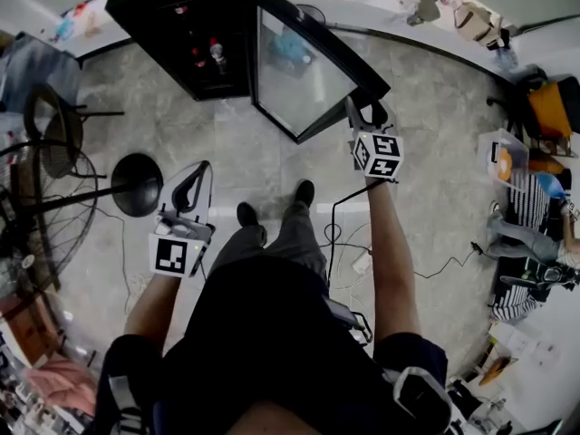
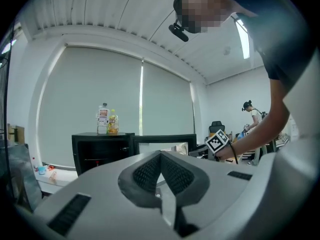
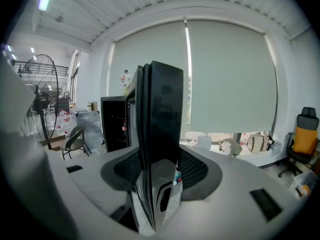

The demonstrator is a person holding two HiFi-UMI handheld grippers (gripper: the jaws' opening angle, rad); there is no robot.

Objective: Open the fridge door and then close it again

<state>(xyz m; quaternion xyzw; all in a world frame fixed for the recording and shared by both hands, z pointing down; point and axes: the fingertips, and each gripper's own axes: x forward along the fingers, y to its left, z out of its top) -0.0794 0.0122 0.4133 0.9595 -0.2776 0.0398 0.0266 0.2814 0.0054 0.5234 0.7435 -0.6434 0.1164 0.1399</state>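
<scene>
Head view: fridge [image 1: 181, 34] sits at 11 o'clock, its door [image 1: 304, 75] swung wide open toward 1. My right gripper [image 1: 353, 109] is at the door's free edge. My left gripper [image 1: 201, 175] hangs off at 8, near nothing. There's a cable [image 1: 340, 234] on the floor by my feet. I reckon that's a trip risk if I step in to close the door.

Left gripper view: the jaws are pressed fully together with nothing in them, so that hand's just along for the ride. Two bottles [image 2: 107, 120] stand on the fridge top at 11. Slam the door and I'd bet they wobble or tip.

Right gripper view: the pads are clamped on either side of the door's thin edge, which runs up to 12. My main worry is that it's a shallow pinch on a slick panel. If my hand doesn't follow the door's arc, the edge could twist out of the pads and the door would swing loose.
</scene>
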